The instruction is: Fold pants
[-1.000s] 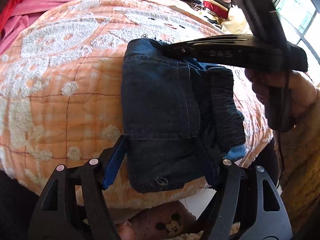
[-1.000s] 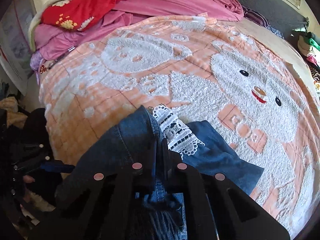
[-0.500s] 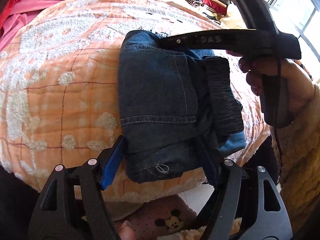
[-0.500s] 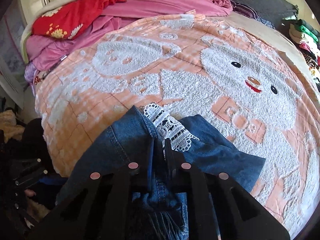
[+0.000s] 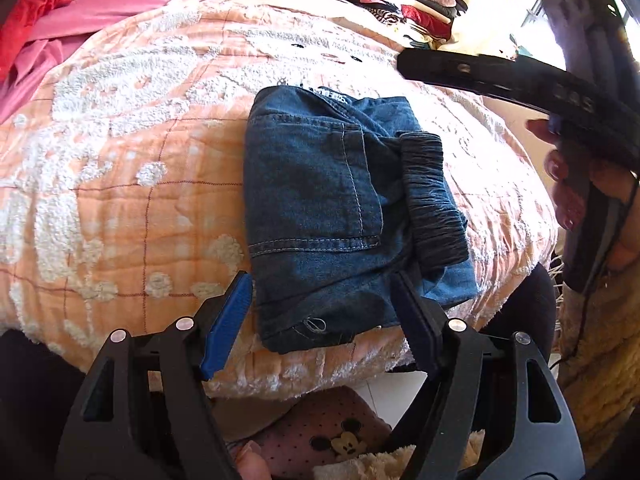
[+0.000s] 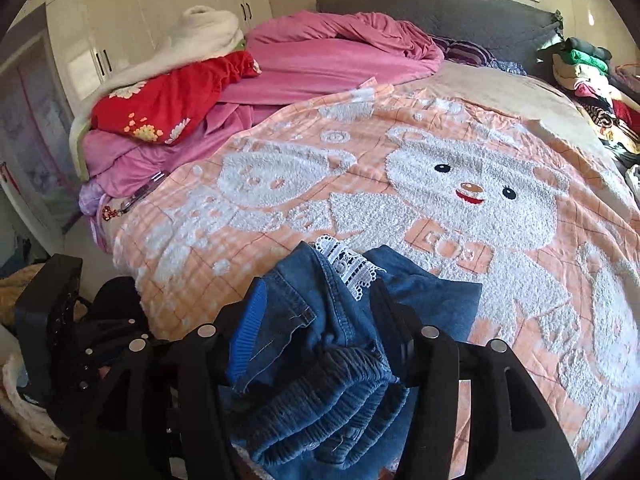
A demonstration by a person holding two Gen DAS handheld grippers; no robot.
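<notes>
The blue denim pants (image 5: pixel 320 200) lie folded in a compact bundle on the orange bear blanket (image 5: pixel 120 160) near the bed's edge, elastic waistband on the right side. They also show in the right wrist view (image 6: pixel 320 340), with white lace trim at the far end. My left gripper (image 5: pixel 324 304) is open, its fingers on either side of the bundle's near end. My right gripper (image 6: pixel 316 304) is open above the bundle, holding nothing. In the left wrist view the right gripper (image 5: pixel 500 80) hangs lifted off to the right of the pants.
Pink and red bedding (image 6: pixel 240 80) is piled at the head of the bed. Stacked clothes (image 6: pixel 592 80) sit at the far right. The orange blanket (image 6: pixel 440 184) covers most of the bed. The bed edge and floor lie just below the pants (image 5: pixel 360 400).
My right gripper has opened, let go of the denim and lifted up and away. The pants now rest flat on the blanket. My left gripper stays open around the near end.
</notes>
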